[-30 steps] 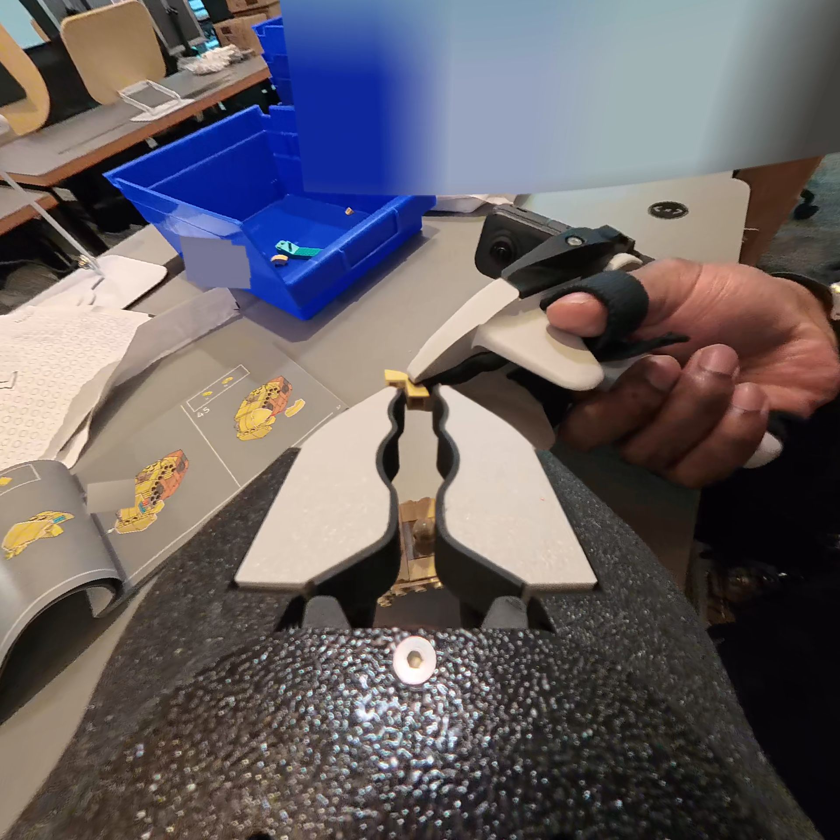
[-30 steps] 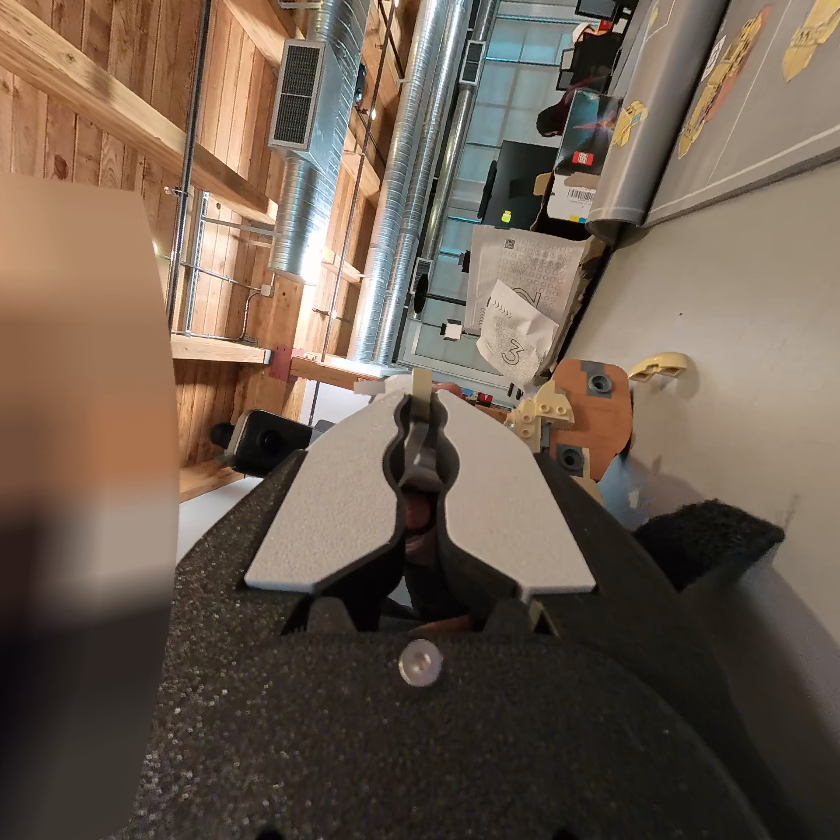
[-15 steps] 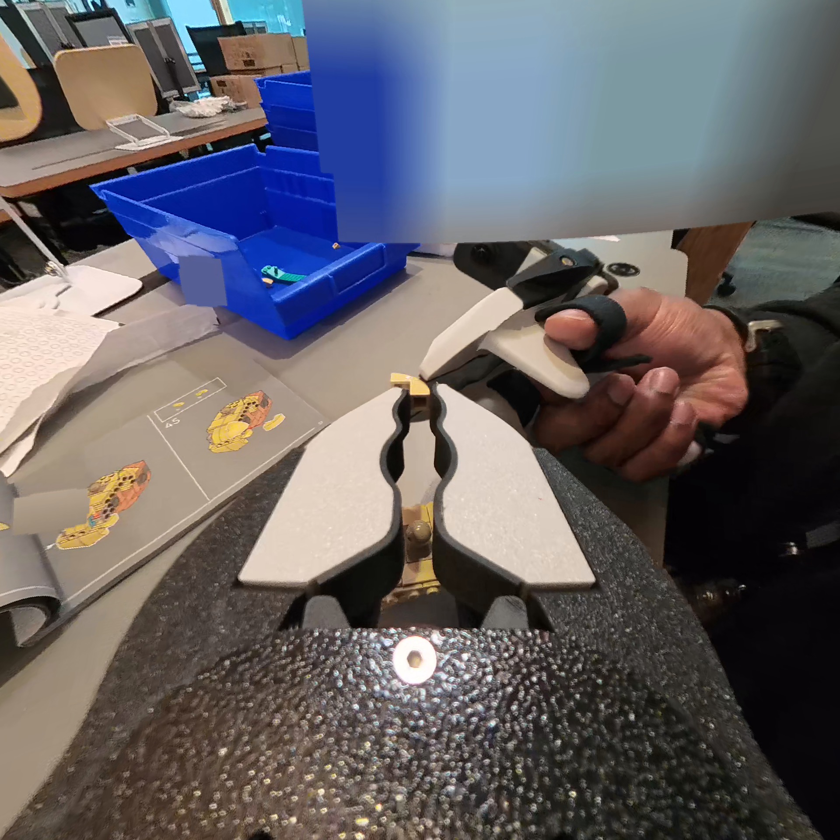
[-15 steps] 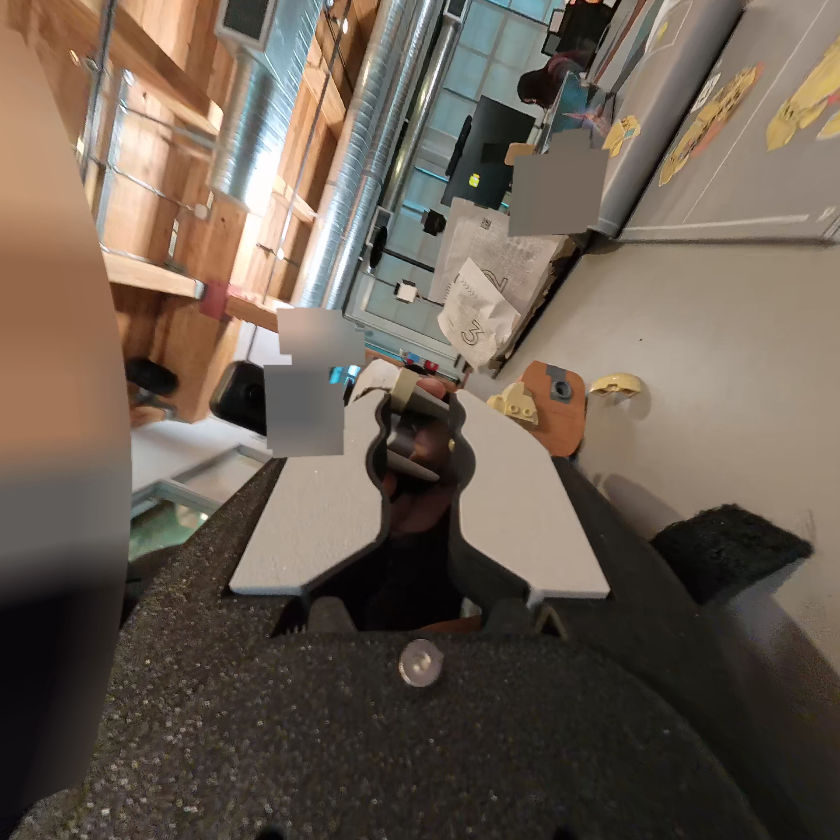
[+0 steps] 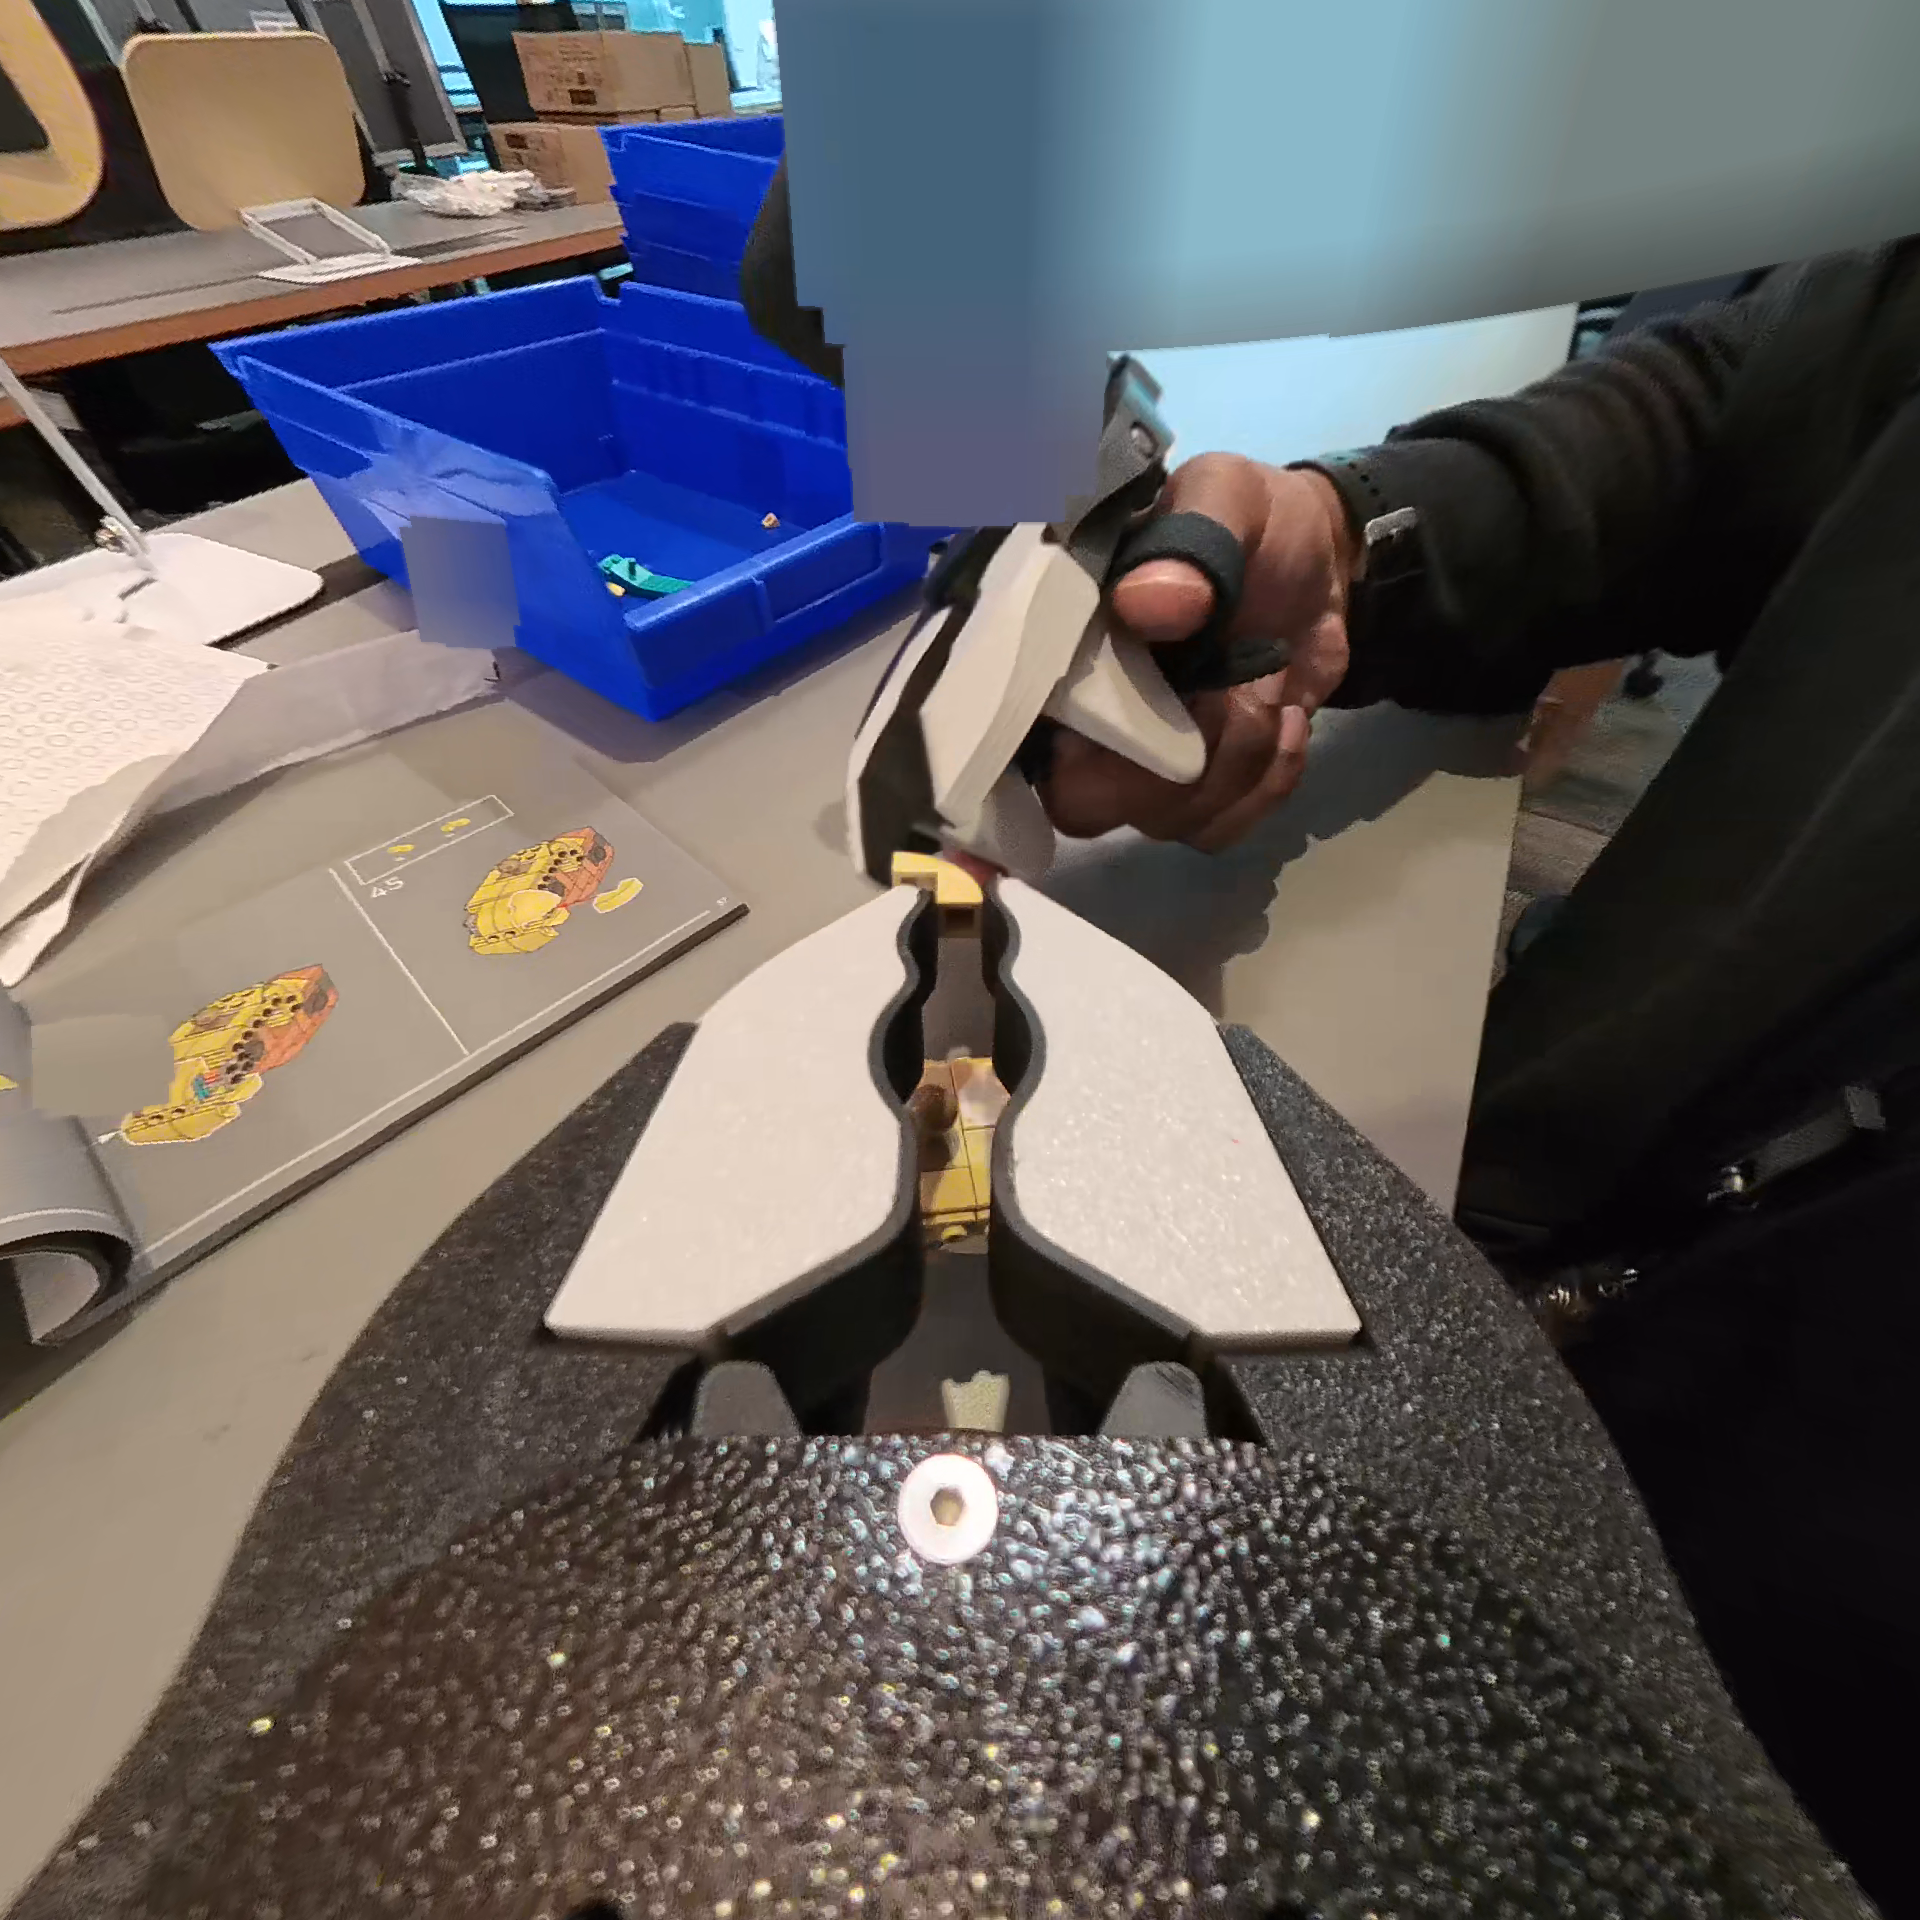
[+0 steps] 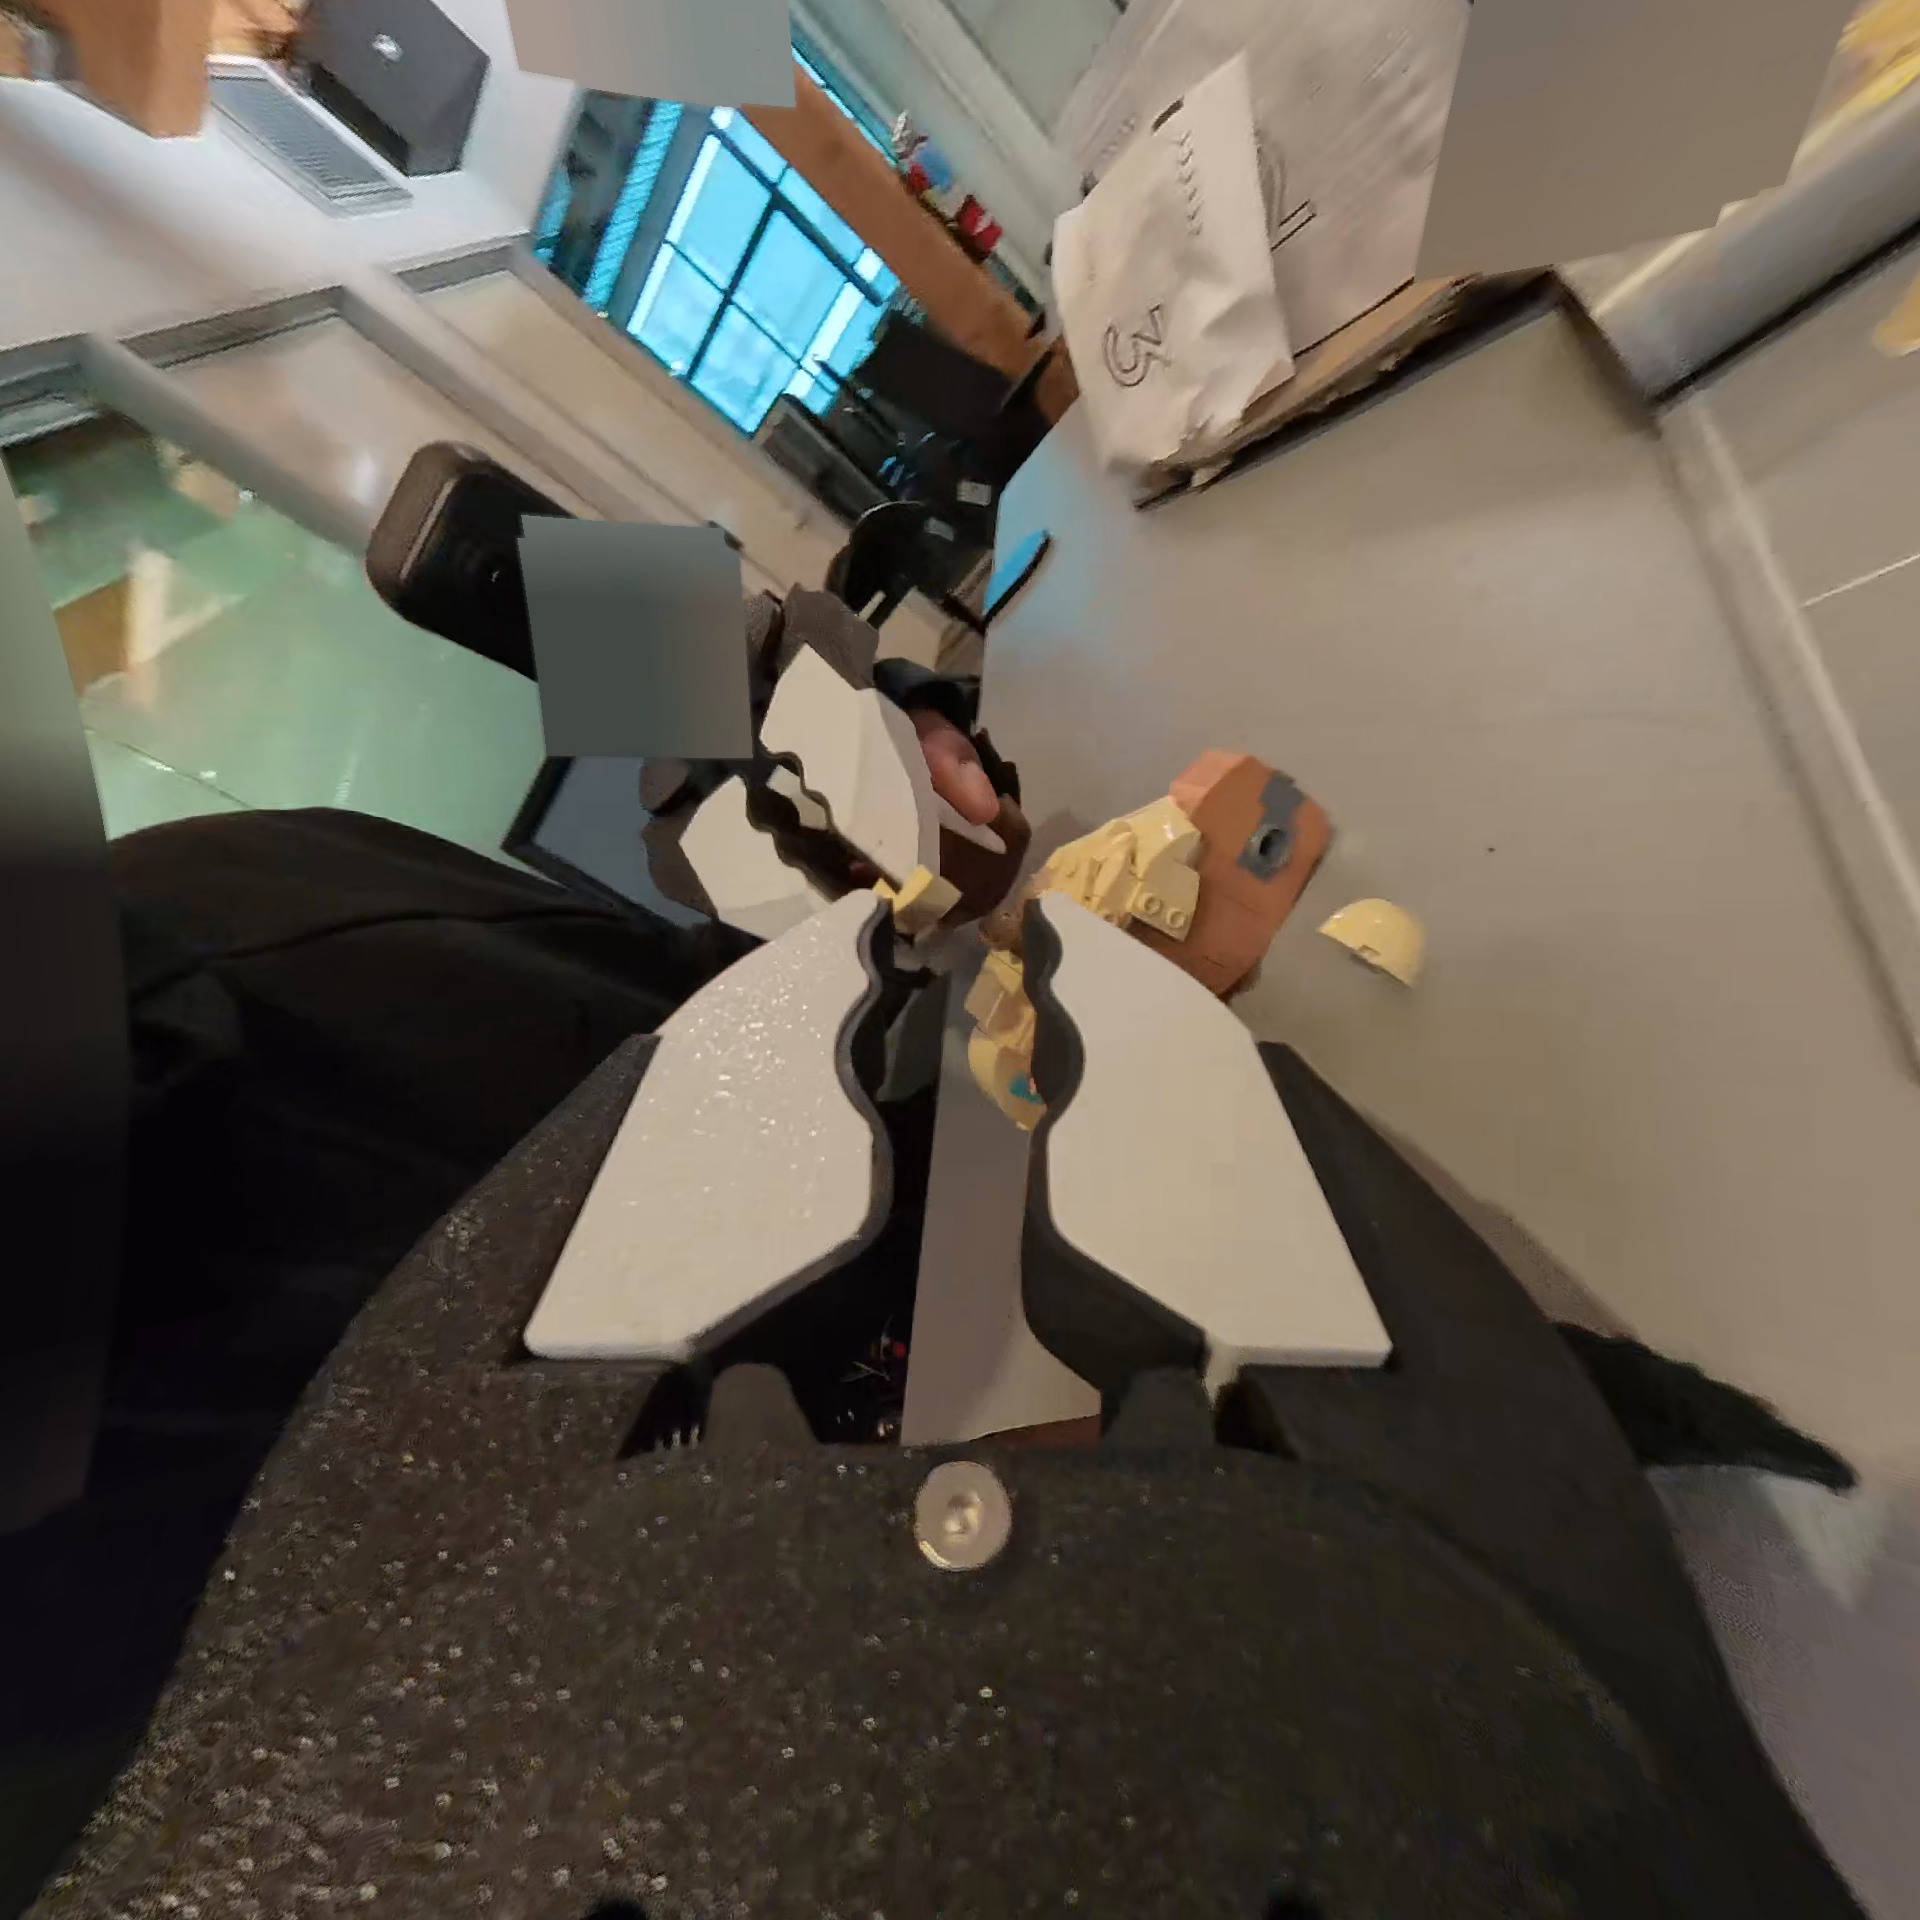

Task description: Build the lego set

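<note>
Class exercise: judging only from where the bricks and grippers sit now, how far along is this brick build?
Done: a tan-and-brown model stands assembled on the table. In hand: the left gripper pinches a small tan brick, with the right gripper at it. Left: a curved tan piece lies loose.

A small tan brick [image 5: 940, 885] sat pinched at frame centre between the left tongs' [image 5: 954, 912] tips (a corner jutting left).

**A grey surface in an open workroom**

The grey surface [image 5: 727, 748] carries the scene. Beyond it stands a second long desk [image 5: 260, 281] with a wooden edge, a tan chair back [image 5: 244, 125] behind that desk. Past the chair, cardboard boxes [image 5: 603, 73] are stacked. Farther off, a large paned window [image 6: 727, 270] shows blue daylight above a pale green floor [image 6: 260, 644].
</note>
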Demonstrator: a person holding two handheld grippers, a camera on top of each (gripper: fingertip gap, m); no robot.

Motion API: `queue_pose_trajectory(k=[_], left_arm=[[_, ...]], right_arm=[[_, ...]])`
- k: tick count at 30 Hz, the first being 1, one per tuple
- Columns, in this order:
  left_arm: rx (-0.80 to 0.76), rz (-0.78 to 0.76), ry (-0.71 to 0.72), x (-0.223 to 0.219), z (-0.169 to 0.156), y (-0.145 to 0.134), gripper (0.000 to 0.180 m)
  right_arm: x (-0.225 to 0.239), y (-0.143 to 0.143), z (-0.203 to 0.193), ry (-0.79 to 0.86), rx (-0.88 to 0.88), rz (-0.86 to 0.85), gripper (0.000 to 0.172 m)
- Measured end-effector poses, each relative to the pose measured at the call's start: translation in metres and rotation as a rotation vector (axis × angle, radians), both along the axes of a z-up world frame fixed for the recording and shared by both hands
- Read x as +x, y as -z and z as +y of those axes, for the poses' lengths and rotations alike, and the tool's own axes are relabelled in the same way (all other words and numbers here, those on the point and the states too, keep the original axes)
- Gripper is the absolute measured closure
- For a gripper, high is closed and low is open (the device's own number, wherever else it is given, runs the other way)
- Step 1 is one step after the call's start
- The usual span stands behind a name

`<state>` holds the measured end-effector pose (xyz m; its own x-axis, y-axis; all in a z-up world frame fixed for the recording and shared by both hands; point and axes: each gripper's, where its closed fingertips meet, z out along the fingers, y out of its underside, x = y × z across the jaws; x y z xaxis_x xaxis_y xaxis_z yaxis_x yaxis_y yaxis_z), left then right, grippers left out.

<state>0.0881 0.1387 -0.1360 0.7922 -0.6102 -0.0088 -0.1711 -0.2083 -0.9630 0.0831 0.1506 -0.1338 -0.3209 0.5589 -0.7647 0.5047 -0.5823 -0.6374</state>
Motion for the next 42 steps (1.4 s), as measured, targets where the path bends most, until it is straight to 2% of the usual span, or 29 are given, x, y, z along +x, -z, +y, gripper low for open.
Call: queue_pose_trajectory(k=[5, 18, 28, 37, 42], left_arm=[[0.019, 0.07, -0.025, -0.002, -0.001, 0.0, 0.173], [0.074, 0.12, 0.029, 0.011, 0.001, 0.003, 0.173], [0.085, 0.128, 0.04, 0.015, 0.001, 0.006, 0.173], [0.08, 0.151, 0.04, 0.018, -0.001, 0.009, 0.173], [0.068, 0.161, -0.048, 0.003, -0.008, 0.008, 0.153]], right_arm=[[-0.004, 0.006, 0.0, -0.046, -0.15, 0.011, 0.151], [0.007, 0.003, -0.004, -0.098, -0.279, 0.022, 0.154], [0.013, -0.002, -0.01, -0.132, -0.333, 0.043, 0.156], [0.014, 0.003, -0.012, -0.099, -0.305, 0.021, 0.163], [0.011, 0.01, -0.001, -0.017, -0.301, -0.022, 0.163]])
